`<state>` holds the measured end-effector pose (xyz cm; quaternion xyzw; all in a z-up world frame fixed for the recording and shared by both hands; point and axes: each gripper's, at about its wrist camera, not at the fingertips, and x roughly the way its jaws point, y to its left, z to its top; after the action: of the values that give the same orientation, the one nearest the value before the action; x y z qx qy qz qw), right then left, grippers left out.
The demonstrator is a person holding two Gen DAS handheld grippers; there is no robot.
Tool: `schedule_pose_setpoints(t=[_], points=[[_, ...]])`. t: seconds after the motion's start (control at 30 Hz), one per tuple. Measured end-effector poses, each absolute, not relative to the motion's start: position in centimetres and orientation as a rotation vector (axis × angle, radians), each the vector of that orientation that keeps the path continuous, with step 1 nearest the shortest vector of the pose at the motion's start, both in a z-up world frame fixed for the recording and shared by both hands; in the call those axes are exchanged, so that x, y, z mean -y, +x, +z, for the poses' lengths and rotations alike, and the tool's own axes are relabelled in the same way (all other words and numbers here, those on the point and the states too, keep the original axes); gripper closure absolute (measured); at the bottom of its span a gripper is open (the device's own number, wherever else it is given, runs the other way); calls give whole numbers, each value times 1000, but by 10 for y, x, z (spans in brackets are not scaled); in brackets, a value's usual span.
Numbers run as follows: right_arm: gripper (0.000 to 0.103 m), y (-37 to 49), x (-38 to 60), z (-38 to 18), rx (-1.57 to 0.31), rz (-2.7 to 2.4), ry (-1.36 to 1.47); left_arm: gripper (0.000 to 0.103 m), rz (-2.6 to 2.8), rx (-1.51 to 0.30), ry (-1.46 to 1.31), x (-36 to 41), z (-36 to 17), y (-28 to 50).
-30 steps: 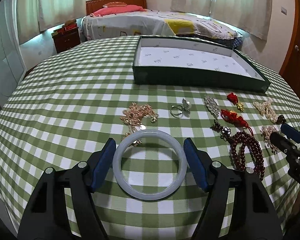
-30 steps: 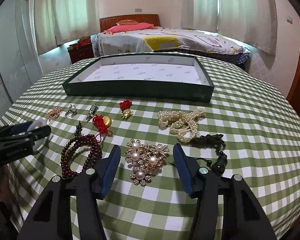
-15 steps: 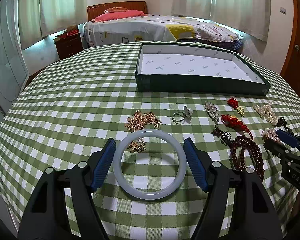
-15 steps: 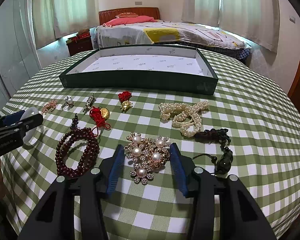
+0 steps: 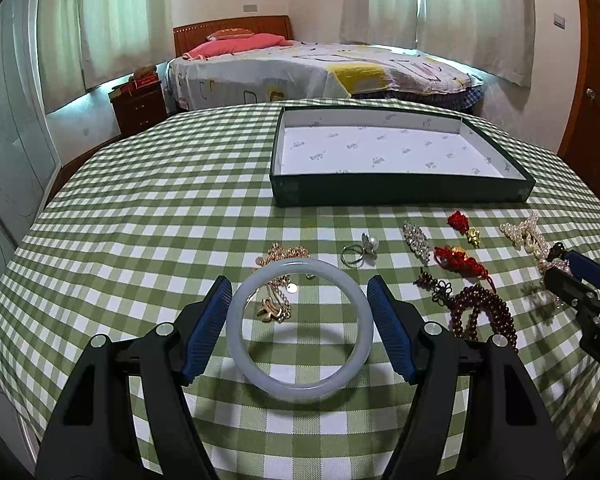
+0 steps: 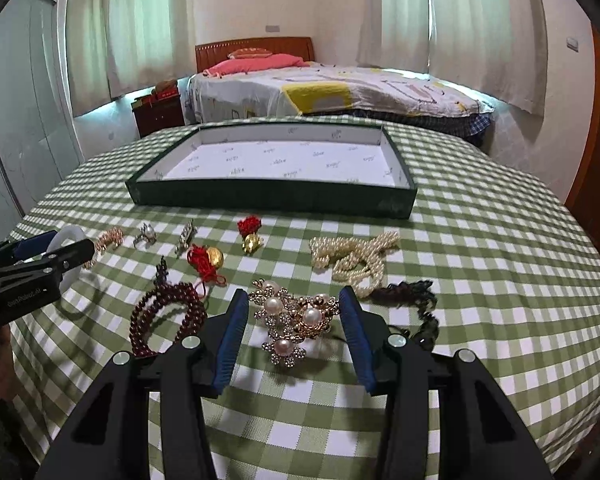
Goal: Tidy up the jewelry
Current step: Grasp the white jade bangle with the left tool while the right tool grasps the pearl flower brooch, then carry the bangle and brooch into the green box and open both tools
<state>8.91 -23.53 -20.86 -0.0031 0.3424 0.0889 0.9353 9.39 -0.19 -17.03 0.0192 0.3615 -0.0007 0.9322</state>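
Observation:
My left gripper (image 5: 299,330) is shut on a pale jade bangle (image 5: 300,384) and holds it above the green checked table. My right gripper (image 6: 294,334) is shut on a gold pearl brooch (image 6: 296,316) and holds it lifted over the cloth. The empty dark green tray (image 5: 400,192) with a white lining stands at the back, also in the right wrist view (image 6: 272,196). The left gripper shows at the left of the right wrist view (image 6: 60,252).
On the cloth lie a gold chain (image 5: 278,300), a pearl ring (image 5: 360,248), a crystal clip (image 5: 416,238), two red knot charms (image 5: 460,260), dark red beads (image 6: 164,312), a pearl necklace (image 6: 356,254) and a black cord (image 6: 416,300). A bed (image 5: 320,72) stands beyond.
Both grippers have risen and pulled back from the table. The bangle lifted with the left gripper; the right jaws closed on the brooch and lifted it.

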Motion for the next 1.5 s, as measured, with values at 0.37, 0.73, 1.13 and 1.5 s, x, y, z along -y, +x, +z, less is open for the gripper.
schedule_pose_setpoints(t=[0.37, 0.73, 1.13, 1.5], points=[[56, 100, 247, -161, -591, 173, 37, 35, -14, -669, 12, 2, -134, 111], [56, 170, 255, -124, -491, 169, 45, 35, -58, -576, -9, 24, -89, 182], [56, 259, 253, -183, -686, 183, 8, 35, -79, -750, -21, 38, -154, 279], [56, 283, 261, -215, -830, 166, -11, 35, -71, -866, 4, 37, -197, 299]])
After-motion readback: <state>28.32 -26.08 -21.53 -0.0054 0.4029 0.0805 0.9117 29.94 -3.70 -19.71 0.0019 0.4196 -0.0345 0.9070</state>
